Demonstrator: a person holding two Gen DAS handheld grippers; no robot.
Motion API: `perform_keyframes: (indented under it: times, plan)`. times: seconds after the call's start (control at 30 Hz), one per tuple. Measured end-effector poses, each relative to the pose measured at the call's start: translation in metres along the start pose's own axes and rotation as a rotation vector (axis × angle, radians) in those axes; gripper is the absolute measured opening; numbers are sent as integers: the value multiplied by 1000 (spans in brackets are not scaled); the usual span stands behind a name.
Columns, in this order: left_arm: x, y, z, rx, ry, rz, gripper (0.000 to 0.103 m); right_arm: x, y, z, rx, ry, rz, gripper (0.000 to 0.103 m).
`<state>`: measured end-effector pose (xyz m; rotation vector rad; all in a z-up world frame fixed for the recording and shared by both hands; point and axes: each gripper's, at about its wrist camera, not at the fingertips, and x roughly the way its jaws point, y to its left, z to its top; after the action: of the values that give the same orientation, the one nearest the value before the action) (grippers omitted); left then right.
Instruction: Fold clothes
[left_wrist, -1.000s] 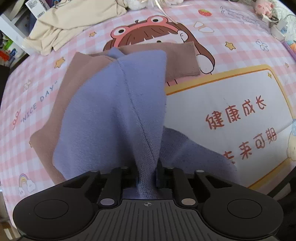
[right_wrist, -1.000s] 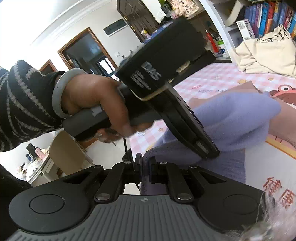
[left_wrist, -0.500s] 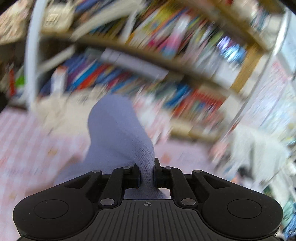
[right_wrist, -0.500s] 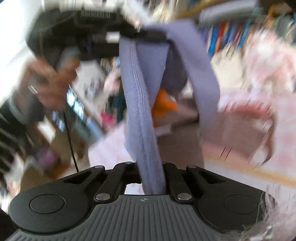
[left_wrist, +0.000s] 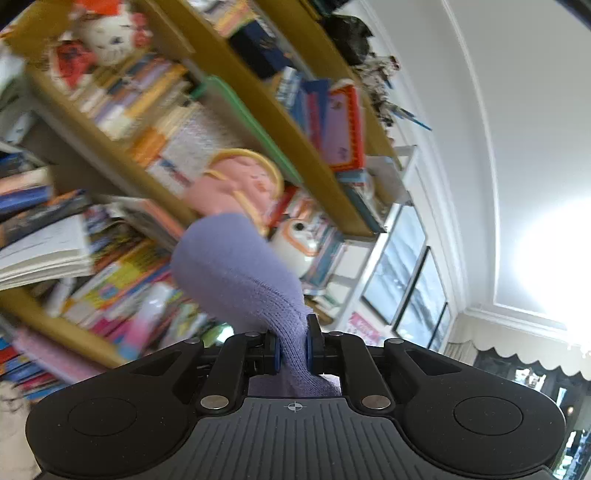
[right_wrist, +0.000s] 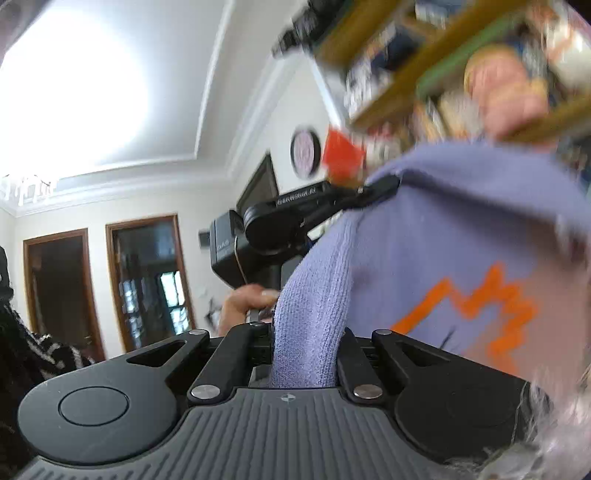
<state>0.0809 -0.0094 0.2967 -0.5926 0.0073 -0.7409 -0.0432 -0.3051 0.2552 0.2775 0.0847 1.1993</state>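
In my left wrist view, my left gripper pinched a fold of the lilac knitted sweater, which bulged up in front of a blurred wooden bookshelf. In my right wrist view, my right gripper clamped another ribbed edge of that sweater, its orange zigzag print showing, the cloth hanging in the air between both grippers.
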Motion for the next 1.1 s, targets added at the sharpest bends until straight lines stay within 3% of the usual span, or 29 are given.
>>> perform_keyframes:
  times: [0.1, 0.23, 0.3, 0.37, 0.47, 0.6, 0.7, 0.77, 0.9, 0.97, 1.03, 1.1]
  plan:
    - [-28, 60, -37, -81, 152, 170, 13, 47, -2, -49, 58, 246, -11, 5]
    - [-68, 153, -124, -141, 482, 480, 13, 119, -16, -165, 169, 681, -74, 5]
    - [-91, 189, -165, -166, 606, 610, 13, 142, -21, -211, 257, 804, -70, 5]
    - [-109, 206, -181, -167, 643, 667, 12, 163, -25, -251, 350, 901, -62, 5]
    - [-131, 224, -191, -161, 661, 721, 13, 190, -22, -274, 407, 938, -67, 6]
    - [-138, 231, -163, -72, 611, 756, 13, 211, -21, -278, 403, 926, -103, 13]
    - [-141, 244, -146, 6, 609, 821, 15, 209, -24, -271, 430, 872, -135, 52]
    - [-144, 259, -144, 10, 648, 878, 17, 196, -28, -263, 423, 834, -173, 54]
    - [-159, 281, -141, -89, 690, 939, 31, 135, -43, -260, 381, 825, -350, 55]
    - [-173, 277, -142, -97, 657, 962, 59, 109, -64, -254, 376, 824, -486, 55]
    - [-187, 265, -143, -84, 622, 989, 68, 93, -85, -253, 383, 830, -616, 55]
    - [-197, 253, -147, -92, 613, 999, 70, 74, -95, -254, 389, 830, -719, 55]
